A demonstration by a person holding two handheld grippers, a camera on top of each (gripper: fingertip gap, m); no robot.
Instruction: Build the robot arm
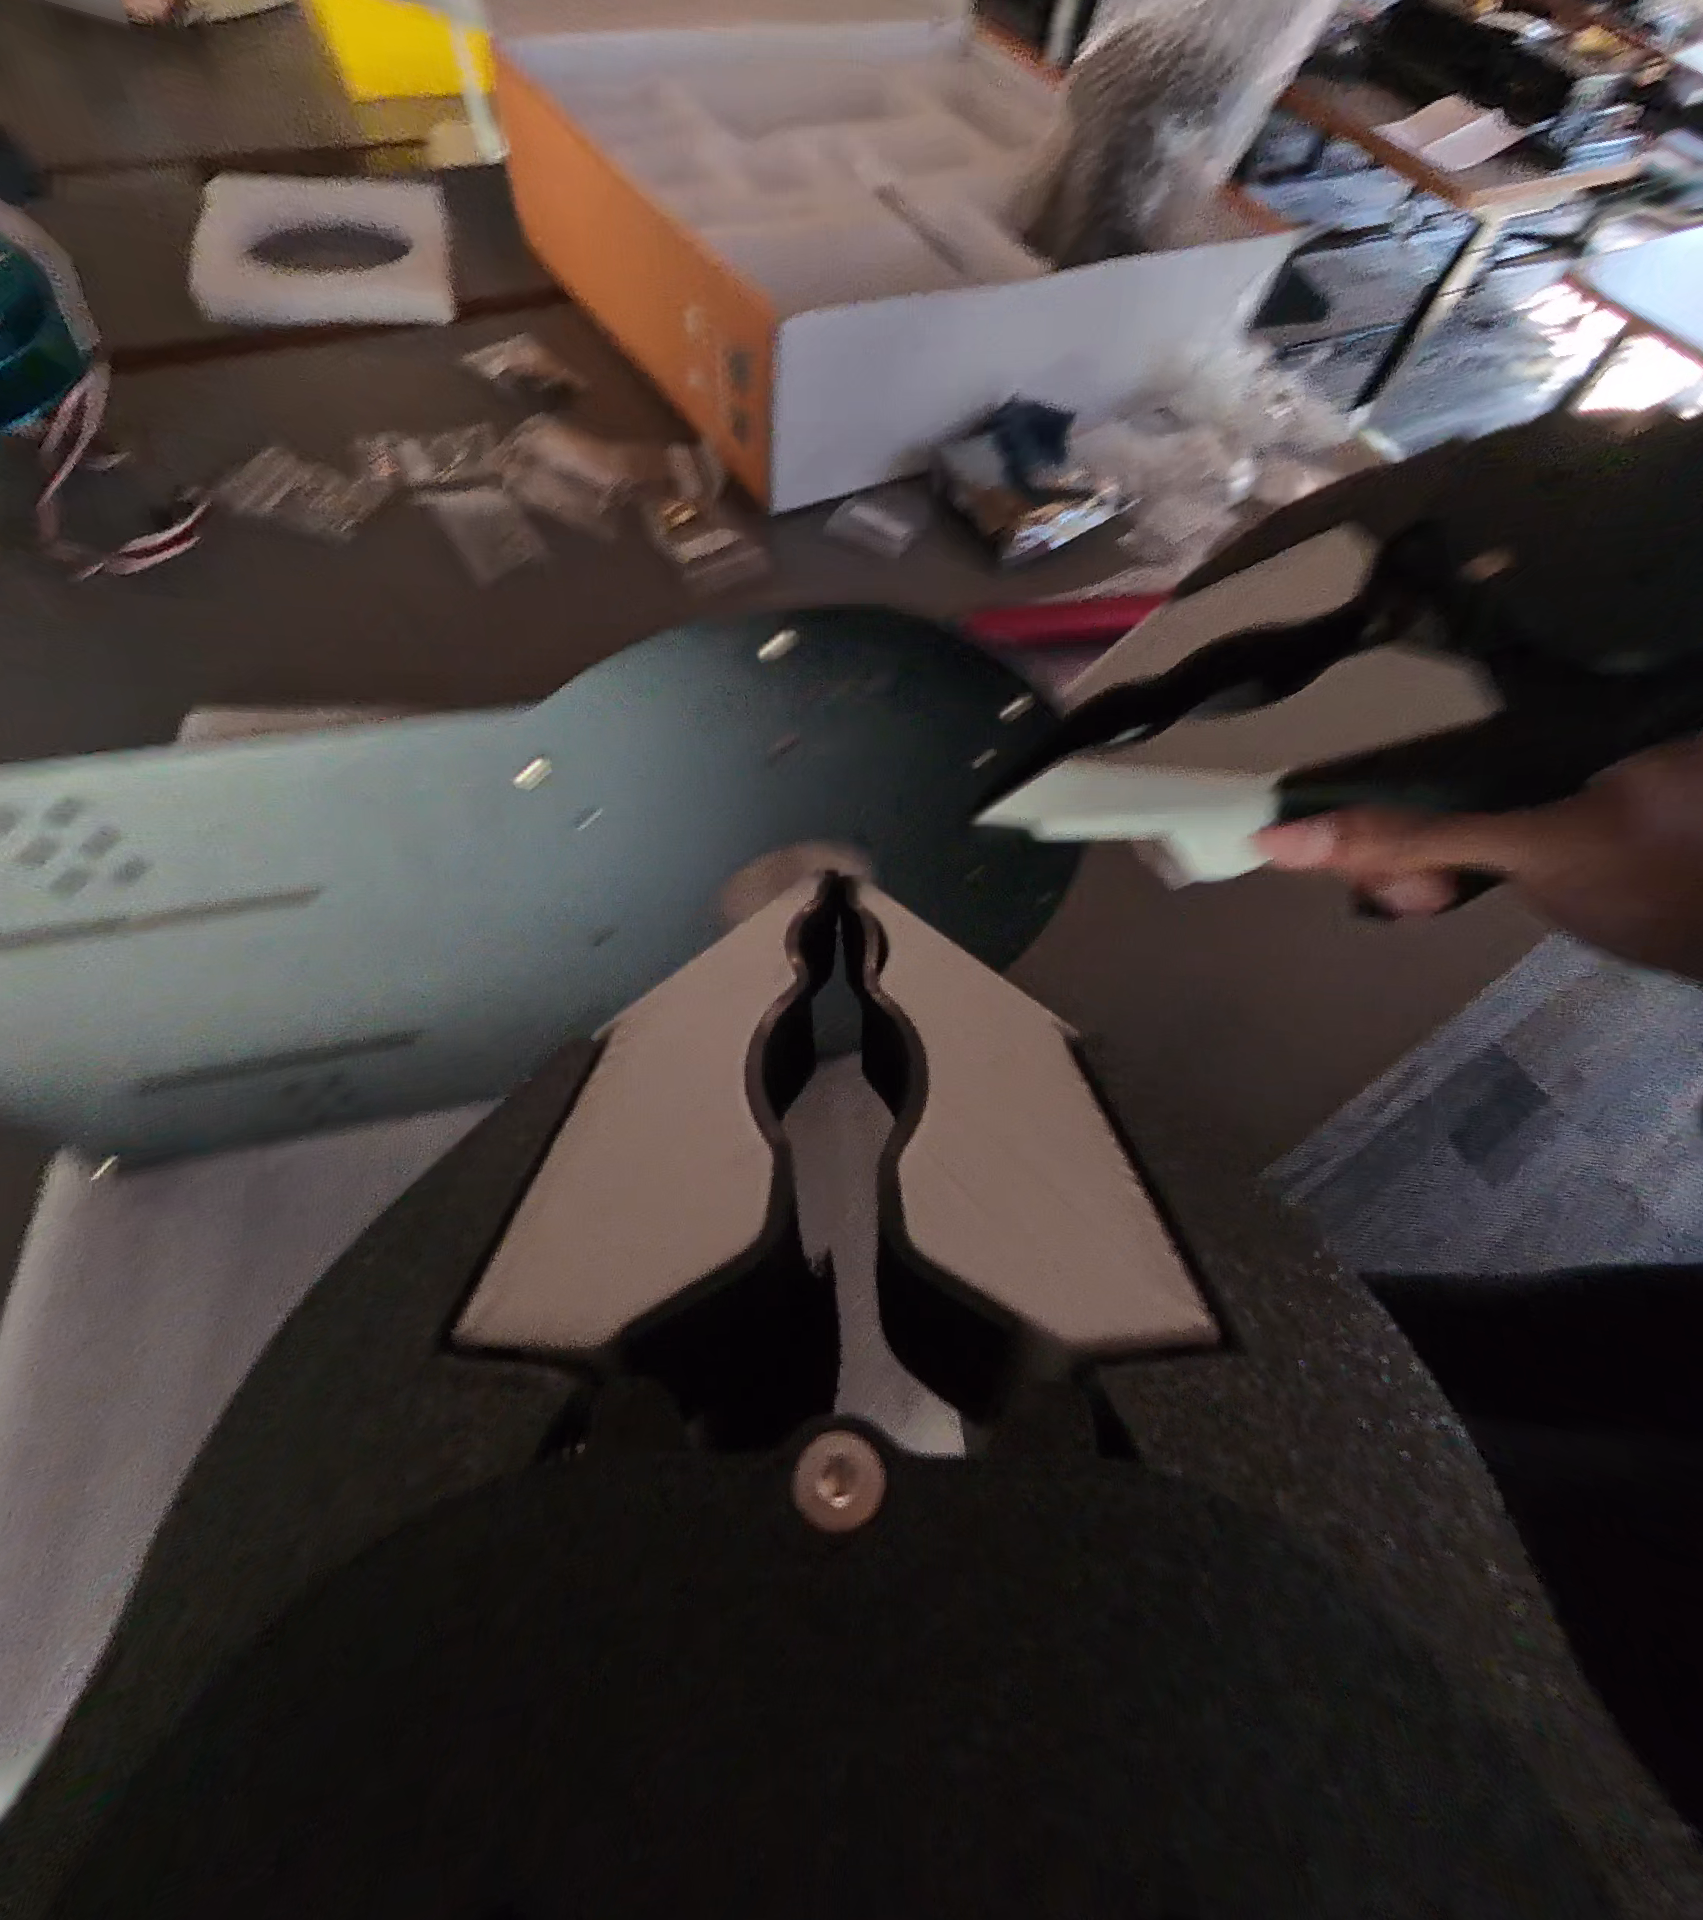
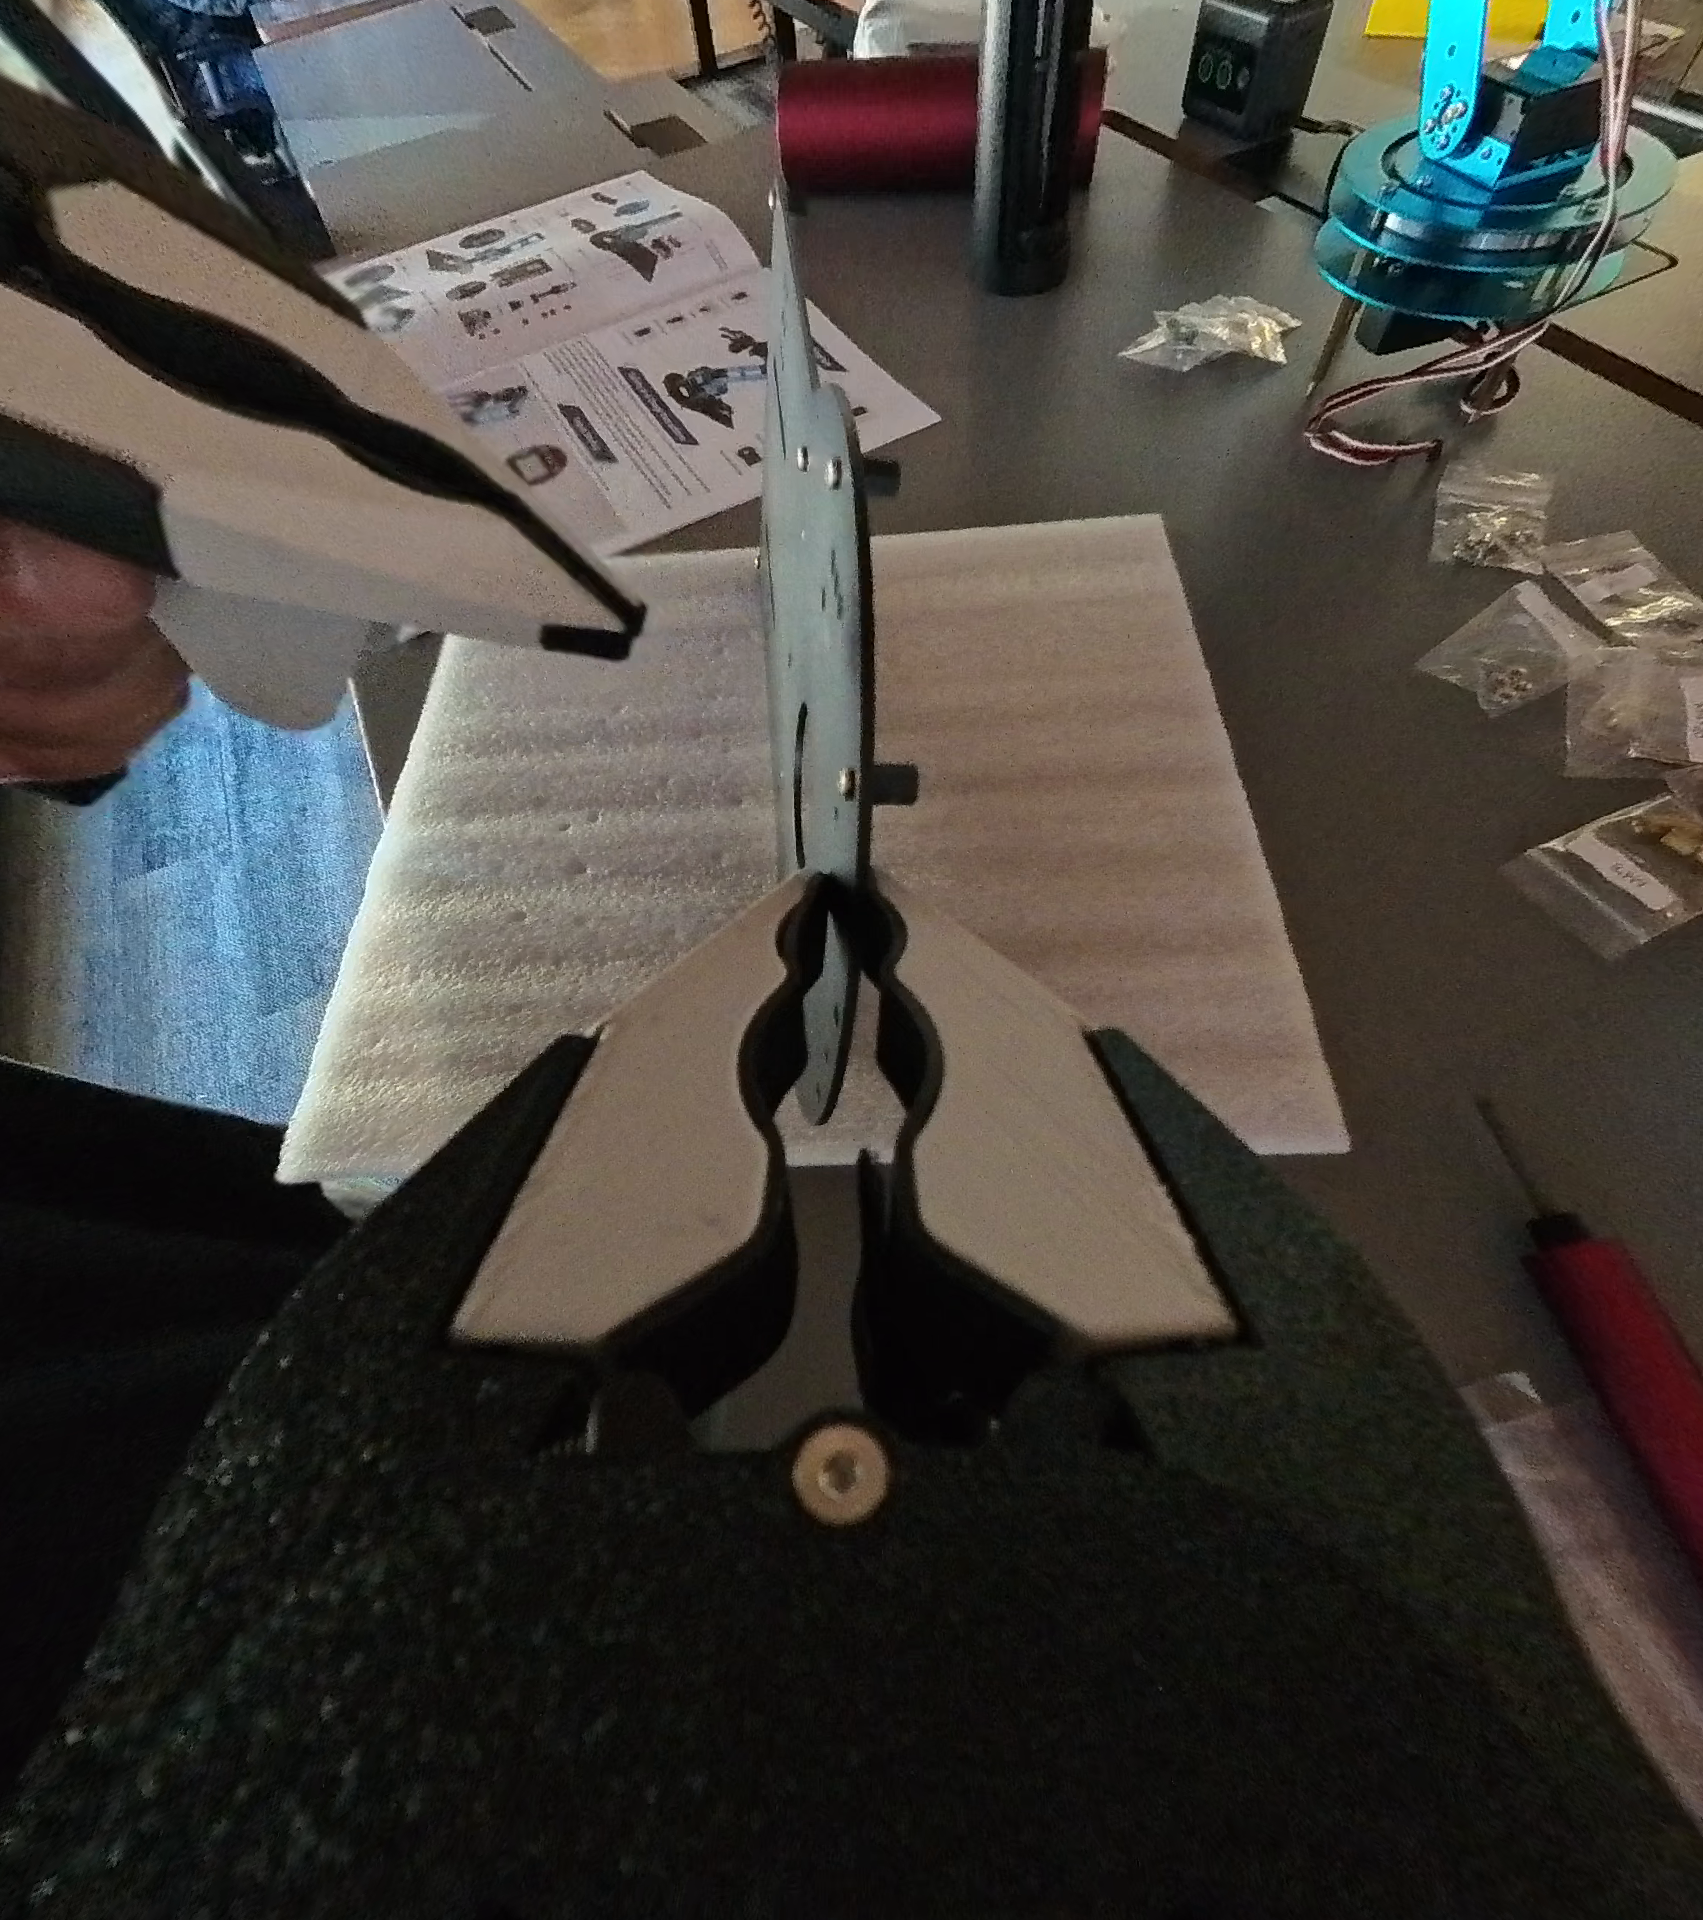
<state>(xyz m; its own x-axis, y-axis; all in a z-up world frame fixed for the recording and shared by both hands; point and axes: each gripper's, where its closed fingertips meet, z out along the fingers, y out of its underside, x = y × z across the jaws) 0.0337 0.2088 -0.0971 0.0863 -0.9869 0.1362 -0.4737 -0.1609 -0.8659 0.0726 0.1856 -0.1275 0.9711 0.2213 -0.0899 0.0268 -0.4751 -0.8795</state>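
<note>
A blue-grey metal plate (image 2: 816, 644) with a round end and small screws stands on edge above a white foam sheet (image 2: 1034, 727). My right gripper (image 2: 831, 894) is shut on the plate's near rim. In the left wrist view the plate (image 1: 411, 883) lies broadside, and the right gripper (image 1: 1044, 748) pinches its round end. My left gripper (image 1: 836, 894) is shut and empty, tips just in front of the plate's face. In the right wrist view it (image 2: 608, 634) hangs a little left of the plate, not touching. A hand (image 2: 16, 644) holds it.
On the dark table lie an illustrated leaflet (image 2: 618, 343), several small bags of parts (image 2: 1605, 665), a red-handled screwdriver (image 2: 1678, 1455), a blue robot-arm base (image 2: 1481, 197), and red (image 2: 888, 114) and black (image 2: 1029, 145) cylinders. An orange box (image 1: 660, 239) stands behind. The table edge and carpet (image 2: 223, 883) are on the left. The left gripper's tips are roughly 6 cm from the right gripper's. My left tips are about 30 cm from the red-handled screwdriver (image 2: 1678, 1455), my right tips only 20 cm.
</note>
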